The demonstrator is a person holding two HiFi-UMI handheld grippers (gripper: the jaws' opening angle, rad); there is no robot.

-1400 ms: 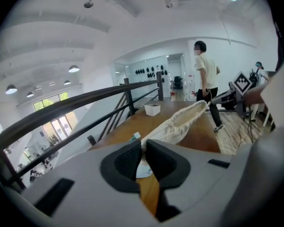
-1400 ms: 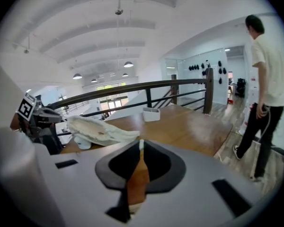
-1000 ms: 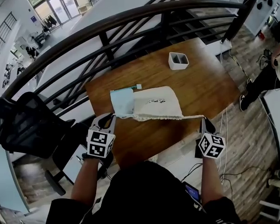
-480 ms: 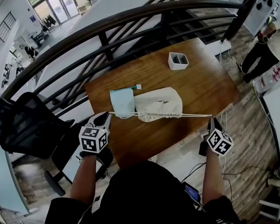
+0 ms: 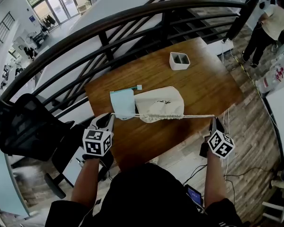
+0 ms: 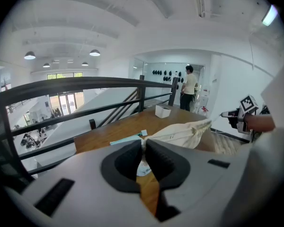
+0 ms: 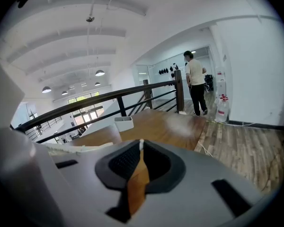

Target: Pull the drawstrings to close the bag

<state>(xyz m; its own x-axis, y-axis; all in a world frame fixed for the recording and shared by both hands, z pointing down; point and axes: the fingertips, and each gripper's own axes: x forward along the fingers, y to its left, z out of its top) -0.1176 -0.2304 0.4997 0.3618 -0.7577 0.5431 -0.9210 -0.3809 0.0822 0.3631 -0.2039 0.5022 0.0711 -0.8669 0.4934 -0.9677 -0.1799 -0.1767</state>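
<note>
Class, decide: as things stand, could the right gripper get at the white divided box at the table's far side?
Probably not yet. The right gripper is shut on the taut drawstring of the bag, so its jaws are taken, though the bare table towards the white box looks free.

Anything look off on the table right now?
Nothing stands out. The bag sits on the table, its mouth bunched along the drawstring, which runs taut between the left tool and the right tool.

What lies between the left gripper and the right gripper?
In the head view, a taut drawstring spans from the left gripper to the right gripper, through the cream bag's gathered mouth.
</note>
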